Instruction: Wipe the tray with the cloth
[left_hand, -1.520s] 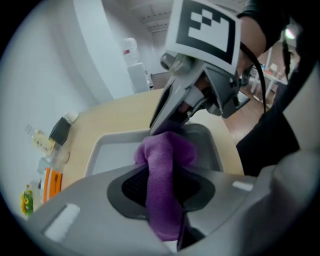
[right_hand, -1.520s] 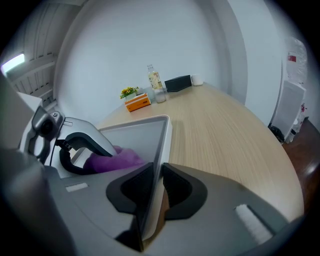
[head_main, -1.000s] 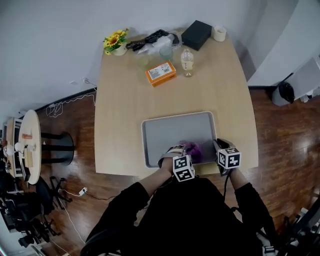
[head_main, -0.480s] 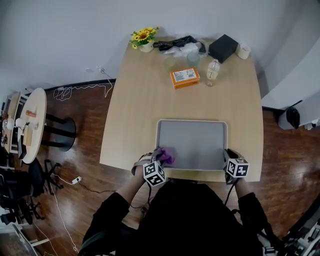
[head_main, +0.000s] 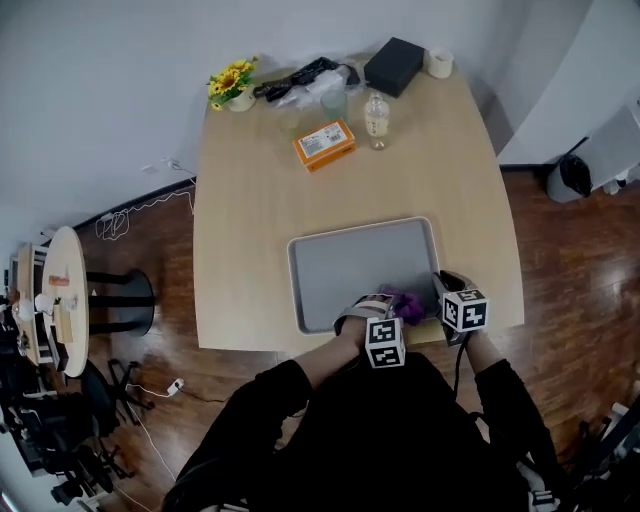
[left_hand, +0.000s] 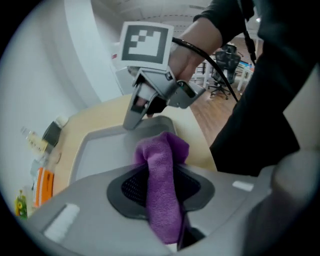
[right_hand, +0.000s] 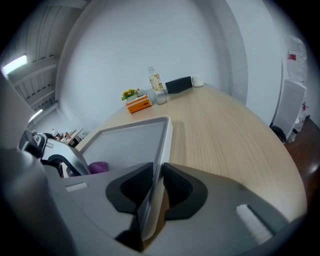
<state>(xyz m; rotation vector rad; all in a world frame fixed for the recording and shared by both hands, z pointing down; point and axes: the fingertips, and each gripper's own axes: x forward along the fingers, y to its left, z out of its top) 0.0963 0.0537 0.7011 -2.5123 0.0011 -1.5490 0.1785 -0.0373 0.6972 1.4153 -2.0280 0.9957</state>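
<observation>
your left gripper (left_hand: 161, 186) is pinching the purple cloth (left_hand: 163, 149). the jaws are nearly closed, with the pads pressing the fabric from both sides. the cloth is bunched into a narrow roll whose long axis is running along the jaws. its free end is sticking out past the tips and pointing down at the tray (head_main: 355, 268). in the head view the cloth is sitting over the tray's near right part, just beside your right gripper (right_hand: 156, 187). i can't tell whether it's touching the tray floor.

your right gripper is clamping the tray's right short rim near the near corner. the rim is passing between the two pads and running straight away from them, and the jaws are closed down on it.

the tray is lying flat on the wooden table (head_main: 255, 200) at the near edge. its long axis is running left to right across the table, slightly skewed, with its short sides pointing toward you and the far end.

an orange box (head_main: 324, 145), a bottle (head_main: 376, 121) and a black box (head_main: 394, 67) are sitting at the far end, well apart from the tray.
</observation>
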